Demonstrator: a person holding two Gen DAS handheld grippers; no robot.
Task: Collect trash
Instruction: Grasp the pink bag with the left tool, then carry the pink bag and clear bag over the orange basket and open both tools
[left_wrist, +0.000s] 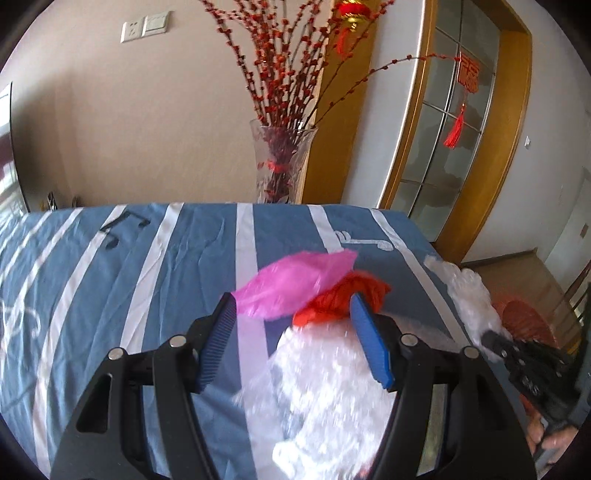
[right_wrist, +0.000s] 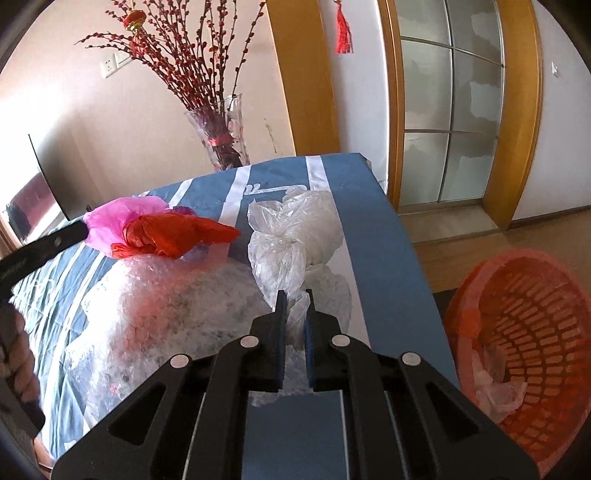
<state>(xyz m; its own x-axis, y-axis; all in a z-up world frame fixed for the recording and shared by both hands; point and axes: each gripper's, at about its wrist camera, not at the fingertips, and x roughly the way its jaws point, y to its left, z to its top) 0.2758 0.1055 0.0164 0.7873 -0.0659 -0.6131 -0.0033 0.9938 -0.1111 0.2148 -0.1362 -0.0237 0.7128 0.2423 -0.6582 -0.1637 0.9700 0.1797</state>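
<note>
R gripper (right_wrist: 294, 295) clenched on clear bag (right_wrist: 291, 236) over table (right_wrist: 369, 221), basket (right_wrist: 524, 332) nearby; L gripper (left_wrist: 293, 299) released, w/ bubble wrap (left_wrist: 325, 387) between its fingers

Door ornament (left_wrist: 468, 74): red hanging decoration on the glass door, bearing one Chinese character, too small to tell surely.
Cloth (left_wrist: 147, 251): printed music notes only, no words.
Elsewhere: nothing readable.
</note>
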